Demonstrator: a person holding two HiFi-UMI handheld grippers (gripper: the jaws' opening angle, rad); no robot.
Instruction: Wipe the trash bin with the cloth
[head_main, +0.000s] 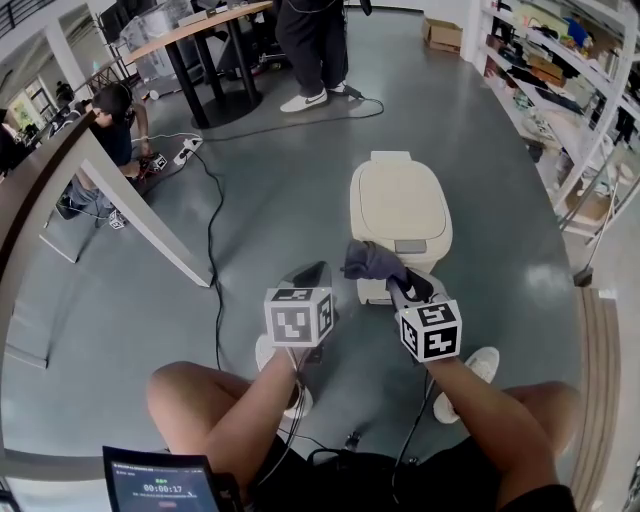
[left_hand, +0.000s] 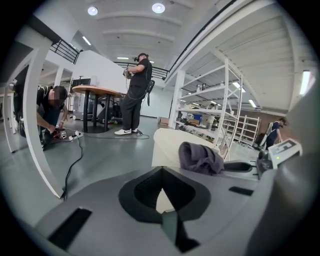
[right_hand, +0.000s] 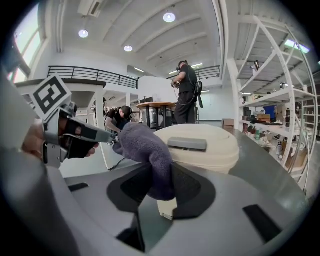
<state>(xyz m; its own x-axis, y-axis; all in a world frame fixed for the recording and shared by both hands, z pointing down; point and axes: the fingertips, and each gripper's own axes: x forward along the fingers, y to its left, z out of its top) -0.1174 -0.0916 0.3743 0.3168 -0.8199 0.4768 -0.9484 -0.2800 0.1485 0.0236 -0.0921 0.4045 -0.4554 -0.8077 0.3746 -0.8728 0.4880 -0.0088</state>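
Trash bin (head_main: 400, 205), cream-coloured with a domed lid, stands upright on the grey floor (head_main: 260, 200) just ahead of the person's knees. Its long axis runs away from the person. The grey latch (head_main: 410, 246) sits at the near end of the lid and faces them, and the narrower hinge end points toward the far side of the room. No brand or label shows on the bin (the lid is plain apart from that latch). The right claw (head_main: 398, 287) is closed on a bunched grey-purple cloth (head_main: 372, 262). In the right gripper view the cloth (right_hand: 147, 150) rises from between the jaws and flops over to the left, in front of the bin (right_hand: 210, 145). It hangs at the near-left corner of the lid, but whether it presses on the plastic cannot be told. The left claw (head_main: 310, 272) hovers just left of the bin with its jaws together and nothing between them. Each claw carries a cube of black-and-white square markers, which are patterns, not words. A screen (head_main: 160, 485) at the lower left shows a timer line too small to read with certainty.
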